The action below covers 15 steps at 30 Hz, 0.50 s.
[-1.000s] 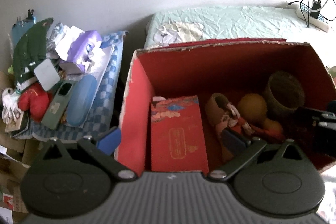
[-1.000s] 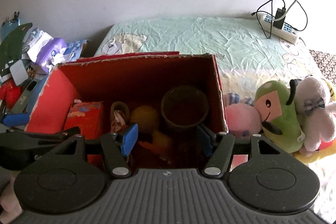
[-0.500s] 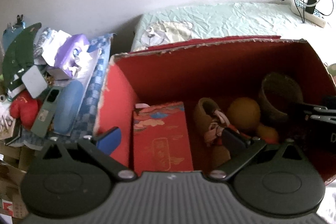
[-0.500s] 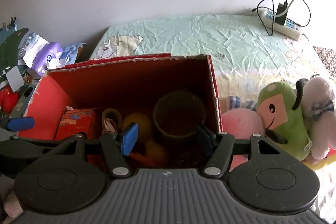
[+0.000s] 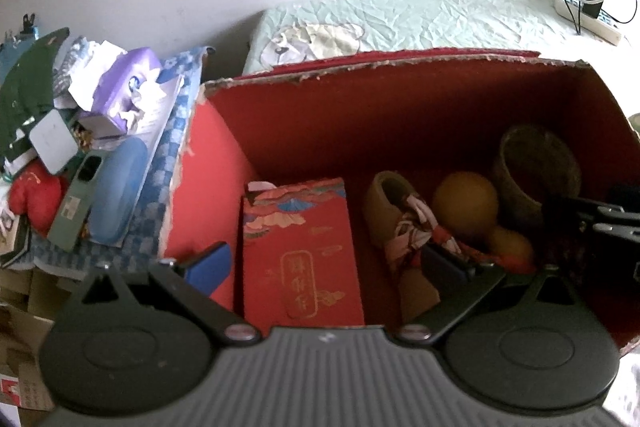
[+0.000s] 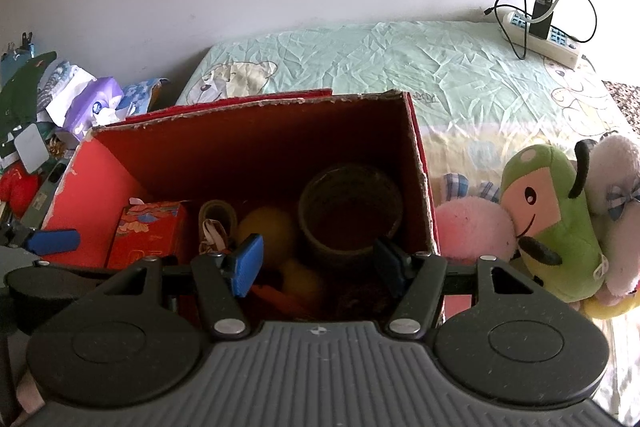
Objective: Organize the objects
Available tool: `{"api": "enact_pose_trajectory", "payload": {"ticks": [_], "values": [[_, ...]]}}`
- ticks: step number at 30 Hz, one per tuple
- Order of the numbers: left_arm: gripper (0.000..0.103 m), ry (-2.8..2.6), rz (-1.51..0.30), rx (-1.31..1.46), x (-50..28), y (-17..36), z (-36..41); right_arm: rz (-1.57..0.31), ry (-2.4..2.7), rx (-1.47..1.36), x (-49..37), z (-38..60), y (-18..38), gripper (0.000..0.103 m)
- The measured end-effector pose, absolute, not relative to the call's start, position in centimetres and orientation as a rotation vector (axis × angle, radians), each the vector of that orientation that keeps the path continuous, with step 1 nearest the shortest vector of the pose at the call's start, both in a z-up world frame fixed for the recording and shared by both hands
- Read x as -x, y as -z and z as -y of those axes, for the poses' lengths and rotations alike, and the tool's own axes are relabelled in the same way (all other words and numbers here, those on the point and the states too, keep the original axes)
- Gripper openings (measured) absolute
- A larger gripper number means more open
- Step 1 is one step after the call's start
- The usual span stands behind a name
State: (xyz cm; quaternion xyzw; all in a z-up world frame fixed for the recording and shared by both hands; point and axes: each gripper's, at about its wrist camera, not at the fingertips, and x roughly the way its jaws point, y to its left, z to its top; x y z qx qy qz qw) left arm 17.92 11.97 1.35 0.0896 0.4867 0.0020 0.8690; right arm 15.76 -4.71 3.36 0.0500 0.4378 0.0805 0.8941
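An open red cardboard box [image 5: 208,195] [image 6: 418,163] stands against the bed. Inside it lie a red gift box [image 5: 300,251] [image 6: 150,231], a small tan shoe [image 5: 394,207], an orange ball [image 5: 466,201] [image 6: 266,233] and a brown woven pot [image 5: 536,171] [image 6: 350,215]. My left gripper [image 5: 326,265] hangs open above the gift box, its left blue finger outside the box's left wall. Open and empty, my right gripper [image 6: 318,267] sits over the ball and the pot. Each gripper shows at the edge of the other's view.
A cluttered pile sits left of the box: a purple tissue pack [image 5: 128,87], a blue case [image 5: 116,187], a green remote [image 5: 76,199]. Plush toys [image 6: 548,223] lie on the bed to the box's right. A power strip [image 6: 544,35] with cables rests at the back.
The left gripper has shifted right and slightly nearer over the box. The right gripper has barely drifted. Both stayed open and empty.
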Motion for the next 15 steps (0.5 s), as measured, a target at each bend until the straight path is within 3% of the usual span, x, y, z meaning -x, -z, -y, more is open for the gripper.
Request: {"api": "enact_pose_trajectory", "payload": {"ticks": [15], "values": [[0.096,-0.013,-1.026,-0.171,-17.68,-1.28,-12.42,-0.893,-0.165,-0.107,-15.38,4.8,-3.59,0.063]]}}
